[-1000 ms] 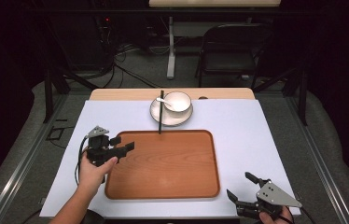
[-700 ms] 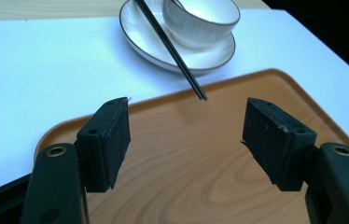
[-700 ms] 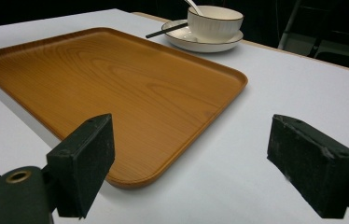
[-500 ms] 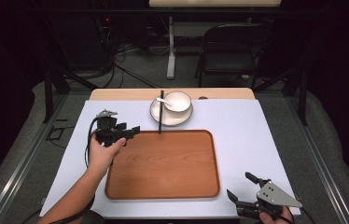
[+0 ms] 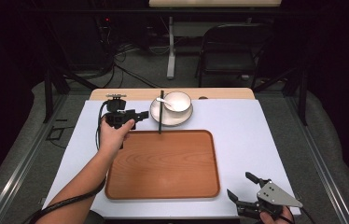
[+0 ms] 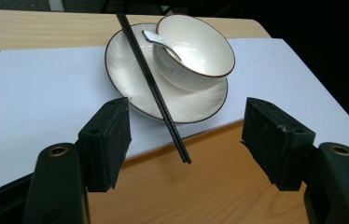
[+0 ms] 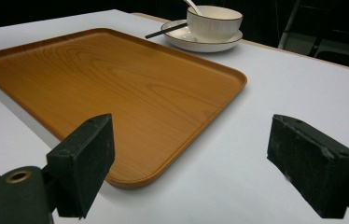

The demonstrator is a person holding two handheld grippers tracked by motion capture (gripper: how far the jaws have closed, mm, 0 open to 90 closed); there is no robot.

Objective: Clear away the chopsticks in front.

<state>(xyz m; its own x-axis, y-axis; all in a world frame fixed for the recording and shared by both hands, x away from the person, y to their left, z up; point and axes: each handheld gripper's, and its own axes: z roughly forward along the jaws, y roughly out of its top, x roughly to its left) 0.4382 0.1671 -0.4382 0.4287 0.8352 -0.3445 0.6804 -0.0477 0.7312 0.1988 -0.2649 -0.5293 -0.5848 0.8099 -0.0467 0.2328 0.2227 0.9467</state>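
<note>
A white bowl (image 5: 177, 102) with a white spoon (image 5: 164, 101) in it sits on a white saucer (image 5: 171, 116) at the back of the table. Black chopsticks (image 5: 161, 112) lie across the saucer's left side, their tips over the far edge of the wooden tray (image 5: 163, 165). My left gripper (image 5: 141, 115) is open, just left of the saucer, with the chopsticks (image 6: 156, 88) between its jaws but a little ahead of them. The bowl (image 6: 196, 50) and saucer (image 6: 189, 105) are close in front. My right gripper (image 5: 241, 186) is open near the table's front right corner, facing the tray (image 7: 102, 88).
A white mat (image 5: 252, 140) covers the table, with a strip of bare wood (image 5: 224, 94) at the back edge. A black chair (image 5: 231, 51) and cables on the floor lie beyond the table. The tray holds nothing.
My left gripper has moved forward and to the right, from beside the tray's left edge up to the saucer and chopsticks. The right gripper has stayed still.
</note>
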